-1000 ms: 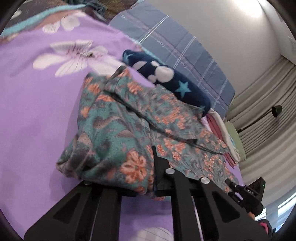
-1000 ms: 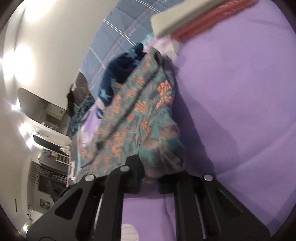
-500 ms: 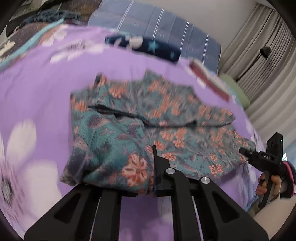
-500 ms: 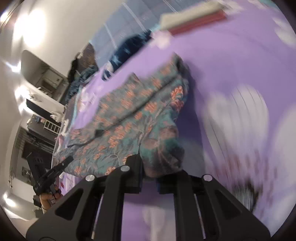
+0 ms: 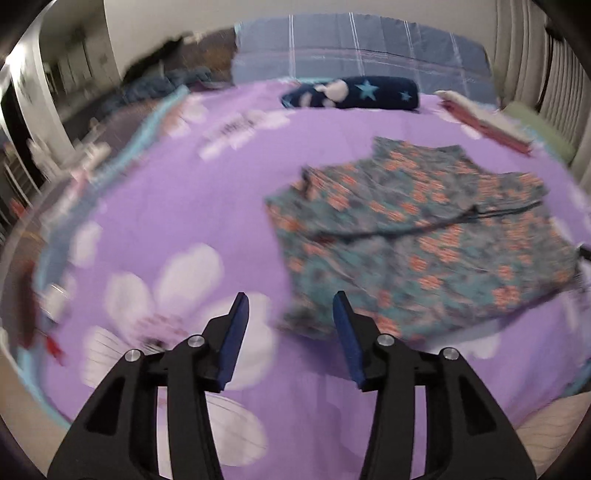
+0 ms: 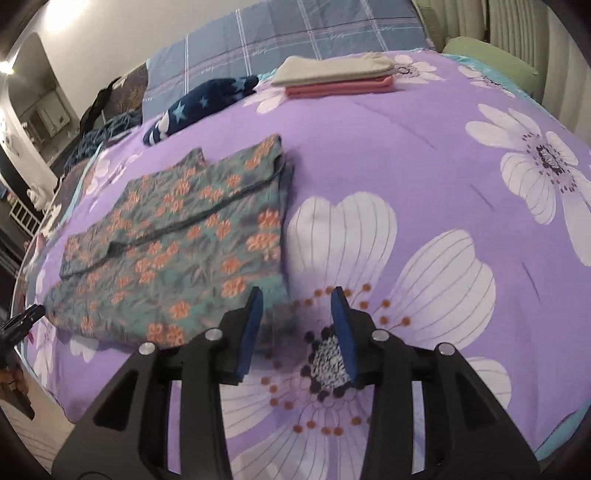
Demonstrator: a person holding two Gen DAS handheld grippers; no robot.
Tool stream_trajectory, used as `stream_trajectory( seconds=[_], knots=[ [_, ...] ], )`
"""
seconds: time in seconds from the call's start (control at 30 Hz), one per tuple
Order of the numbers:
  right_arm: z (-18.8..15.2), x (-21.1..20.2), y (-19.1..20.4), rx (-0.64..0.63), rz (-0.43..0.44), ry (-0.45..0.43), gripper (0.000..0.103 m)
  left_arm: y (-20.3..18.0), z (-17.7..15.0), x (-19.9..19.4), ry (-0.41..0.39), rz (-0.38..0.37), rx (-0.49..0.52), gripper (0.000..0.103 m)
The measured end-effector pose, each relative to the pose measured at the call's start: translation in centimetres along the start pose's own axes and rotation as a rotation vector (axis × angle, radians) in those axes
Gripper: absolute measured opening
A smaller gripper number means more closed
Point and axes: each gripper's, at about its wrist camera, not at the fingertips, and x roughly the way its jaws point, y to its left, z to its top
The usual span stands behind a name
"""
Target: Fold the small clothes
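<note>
You have one garment to deal with: the teal floral garment [image 6: 177, 236] lies folded over on the purple bedspread [image 6: 424, 177], flat, with one dark seam line running across it. In the right wrist view it sits to the left of your right gripper [image 6: 295, 325], its near corner just beside the left blue pad. In the left wrist view the same garment [image 5: 424, 236] lies to the right of your left gripper [image 5: 290, 328], its near corner just by the right pad; that picture is blurred.

The jaws of both your grippers are opening. Nothing is between either pair: only bedspread and its white flower print show in the gaps.

Around you, count one dark blue roll with stars [image 6: 207, 99] near the head of the bed, and one stack of two folded pieces, a beige one on a pink one [image 6: 336, 77], well apart from the garment. One blue checked pillow [image 6: 288, 29] lies behind them, and one green cushion [image 6: 491, 62] at the far right edge by the curtains [image 6: 524, 33]. A heap of dark clothes [image 6: 107, 129] sits at the far left of the bed.

Nothing lies on the garment or between it and your grippers.
</note>
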Motion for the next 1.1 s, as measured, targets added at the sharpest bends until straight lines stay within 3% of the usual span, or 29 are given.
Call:
stream_trajectory(
  seconds=[0.13,0.23,0.3,0.37,0.53,0.6,0.63,0.67,0.77,0.83,1.1],
  knots=[
    [1.4,1.5,0.6,-0.054,0.005,-0.025,0.041,-0.2,1.8,0.5,-0.035,-0.033,0.018,0.048],
    [2.8,3.0,1.4,-0.067,0.044,-0.011,0.042,-1.8,3.0,3.1,0.018,-0.133,0.034,0.048],
    [4.1,4.0,1.6,-0.053,0.087,-0.014,0.043,-2.2,4.0,5.7,0.08,-0.203,-0.029,0.048],
    [5.5,4.7,1.8,-0.043,0.108,-0.035,0.043,-2.4,4.7,7.4,0.112,-0.196,-0.066,0.048],
    [8.9,6.0,1.6,-0.014,0.117,-0.061,0.043,-2.5,6.3,8.8,0.097,-0.197,-0.054,0.047],
    [9.8,6.7,1.7,-0.029,0.099,-0.065,0.043,-2.3,7.1,9.3,0.094,-0.21,-0.057,0.038],
    [10.3,7.3,1.7,-0.031,0.099,-0.058,0.043,-2.2,7.4,9.4,0.093,-0.222,-0.062,0.028],
    [10.6,7.8,1.8,-0.034,0.104,-0.048,0.04,-2.0,7.8,9.6,0.091,-0.239,-0.071,0.02],
    [11.7,9.3,2.2,-0.054,0.131,-0.017,0.012,-1.3,9.2,10.5,0.081,-0.262,-0.112,0.01],
    [12.7,10.0,2.2,-0.042,0.141,-0.016,0.009,-0.8,10.3,11.1,0.067,-0.281,-0.146,0.004],
    [16.1,9.6,1.2,0.071,0.273,-0.044,0.007,-0.7,13.0,11.4,0.02,-0.32,-0.167,0.002]
  ],
)
